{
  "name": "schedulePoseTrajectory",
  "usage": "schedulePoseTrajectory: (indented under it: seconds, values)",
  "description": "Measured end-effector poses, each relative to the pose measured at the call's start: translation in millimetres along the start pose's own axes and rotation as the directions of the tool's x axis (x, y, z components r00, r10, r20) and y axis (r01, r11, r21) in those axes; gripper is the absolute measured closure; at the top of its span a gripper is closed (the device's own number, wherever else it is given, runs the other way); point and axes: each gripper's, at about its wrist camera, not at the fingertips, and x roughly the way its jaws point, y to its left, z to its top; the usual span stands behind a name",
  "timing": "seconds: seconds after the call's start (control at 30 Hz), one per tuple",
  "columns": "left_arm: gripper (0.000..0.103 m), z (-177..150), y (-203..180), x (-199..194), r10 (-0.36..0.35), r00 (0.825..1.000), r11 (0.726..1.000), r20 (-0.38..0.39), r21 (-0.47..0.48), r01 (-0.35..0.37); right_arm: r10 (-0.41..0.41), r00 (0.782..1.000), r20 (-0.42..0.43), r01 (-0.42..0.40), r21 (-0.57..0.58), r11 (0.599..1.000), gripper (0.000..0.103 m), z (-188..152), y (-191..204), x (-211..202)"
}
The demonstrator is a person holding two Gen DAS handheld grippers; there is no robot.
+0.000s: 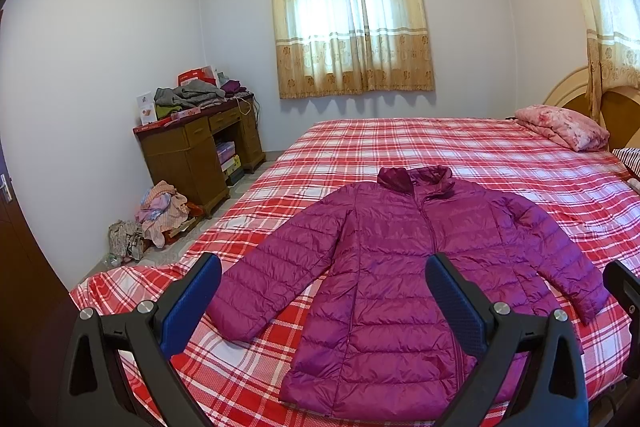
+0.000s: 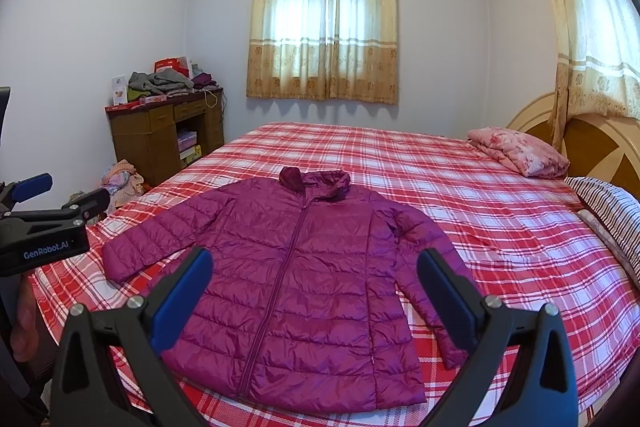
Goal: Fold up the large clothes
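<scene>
A magenta quilted puffer jacket (image 1: 392,275) lies flat, front up and zipped, on a bed with a red plaid sheet (image 1: 500,163). Both sleeves are spread out to the sides. It also shows in the right wrist view (image 2: 296,275). My left gripper (image 1: 324,291) is open and empty, held above the jacket's hem near the bed's front edge. My right gripper (image 2: 316,287) is open and empty, also above the hem. The left gripper shows in the right wrist view (image 2: 60,195) at the far left, open.
A folded pink floral quilt (image 2: 520,151) lies by the wooden headboard (image 2: 600,143), with a striped pillow (image 2: 608,203) at the right edge. A wooden desk (image 1: 200,147) piled with clothes stands at the left wall, with clothes on the floor (image 1: 160,211).
</scene>
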Motion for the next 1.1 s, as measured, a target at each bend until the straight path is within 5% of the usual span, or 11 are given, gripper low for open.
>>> schedulePoseTrajectory:
  seconds: [0.33,0.57,0.77,0.93,1.03,1.1]
  values:
    - [0.001,-10.1,-3.4,20.9,-0.02,0.999,1.0,-0.048,-0.008,0.019,-0.006,1.0,-0.013,0.006,0.017,1.0,0.0,-6.4,-7.6,14.7]
    - [0.001,-43.2,-24.1,80.3,-0.036,0.991,0.999,-0.131,0.021,0.039,-0.104,0.986,-0.132,0.124,0.152,0.981,0.0,-34.2,-80.8,69.0]
    - [0.001,-67.0,-44.3,142.9,-0.035,0.978,0.998,-0.208,0.05,0.046,-0.176,0.942,-0.286,0.27,0.332,0.904,0.005,-82.9,-174.7,108.7]
    - [0.001,-80.5,-55.4,185.1,-0.018,0.971,0.998,-0.238,0.061,0.033,-0.215,0.871,-0.441,0.418,0.439,0.795,0.016,-133.0,-237.0,128.5]
    - [0.001,-90.7,-56.7,205.7,0.014,0.971,0.998,-0.239,0.068,0.002,-0.209,0.85,-0.484,0.452,0.465,0.761,0.022,-150.6,-251.5,133.9]
    - [0.001,-98.9,-55.3,220.4,0.028,0.964,0.998,-0.264,0.068,-0.011,-0.17,0.858,-0.485,0.428,0.492,0.758,0.027,-157.8,-256.1,139.8]
